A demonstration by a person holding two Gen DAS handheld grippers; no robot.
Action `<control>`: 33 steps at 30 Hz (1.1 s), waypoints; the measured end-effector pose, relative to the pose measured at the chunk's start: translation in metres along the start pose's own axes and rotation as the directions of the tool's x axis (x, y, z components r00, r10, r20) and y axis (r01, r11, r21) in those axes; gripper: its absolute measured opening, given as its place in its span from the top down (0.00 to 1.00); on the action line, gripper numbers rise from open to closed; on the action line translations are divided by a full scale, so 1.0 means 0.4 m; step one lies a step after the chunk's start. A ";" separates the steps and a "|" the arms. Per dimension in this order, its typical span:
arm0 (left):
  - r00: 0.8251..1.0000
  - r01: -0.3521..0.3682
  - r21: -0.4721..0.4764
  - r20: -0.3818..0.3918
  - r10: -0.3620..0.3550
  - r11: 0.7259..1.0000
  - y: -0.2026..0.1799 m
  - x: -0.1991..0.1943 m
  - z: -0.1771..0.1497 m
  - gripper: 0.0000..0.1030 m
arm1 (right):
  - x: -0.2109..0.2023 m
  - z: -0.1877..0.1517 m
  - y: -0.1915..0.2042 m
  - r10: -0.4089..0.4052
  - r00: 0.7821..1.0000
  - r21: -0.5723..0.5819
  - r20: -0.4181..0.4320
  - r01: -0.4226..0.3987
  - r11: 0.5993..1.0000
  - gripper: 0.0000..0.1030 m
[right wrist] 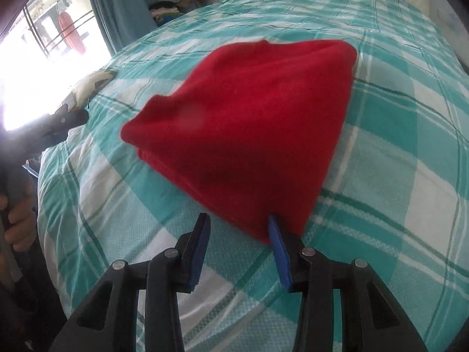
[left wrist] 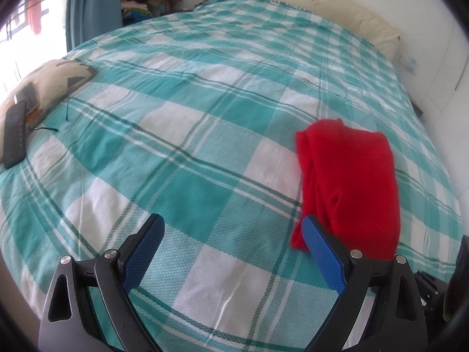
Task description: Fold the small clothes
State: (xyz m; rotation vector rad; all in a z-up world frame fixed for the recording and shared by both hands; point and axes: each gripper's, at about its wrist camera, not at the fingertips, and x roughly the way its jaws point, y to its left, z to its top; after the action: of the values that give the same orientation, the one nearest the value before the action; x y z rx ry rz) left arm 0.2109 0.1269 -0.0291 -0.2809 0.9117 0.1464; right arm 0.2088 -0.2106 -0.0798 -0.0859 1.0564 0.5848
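Centrally in the right view, the red garment (right wrist: pixel 249 135) lies folded on the bed (right wrist: pixel 395 176); right tongs (right wrist: pixel 240 228) and left tongs (left wrist: pixel 234 226) released. Regrip a clean edge squarely.

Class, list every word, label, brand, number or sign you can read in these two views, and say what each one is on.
None can be read.
Black remote: a row of tiny marks, too small to read.
Red garment, checked bedsheet, cushion and both tools: no text visible.
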 end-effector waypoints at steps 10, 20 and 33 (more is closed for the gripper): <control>0.963 0.194 0.173 -0.223 -0.153 0.966 -0.188 0.260 0.129 0.05 | -0.062 0.157 -0.255 0.077 0.972 0.367 0.223 -0.157 0.917 0.29; 0.959 0.214 0.177 -0.225 -0.172 0.961 -0.186 0.333 0.113 0.51 | 0.137 0.263 -0.226 0.054 0.984 0.328 0.169 -0.108 0.938 0.56; 0.963 0.265 0.278 -0.018 -0.271 0.923 -0.277 0.084 0.154 0.85 | -0.073 0.311 0.003 -0.251 0.896 -0.063 0.367 0.293 0.954 0.76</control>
State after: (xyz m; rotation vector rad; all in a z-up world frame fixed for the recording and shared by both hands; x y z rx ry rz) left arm 0.3051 0.0400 -0.0005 -0.1393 0.8528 -0.2317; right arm 0.2968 -0.1795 0.0076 -0.2191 0.6411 0.3866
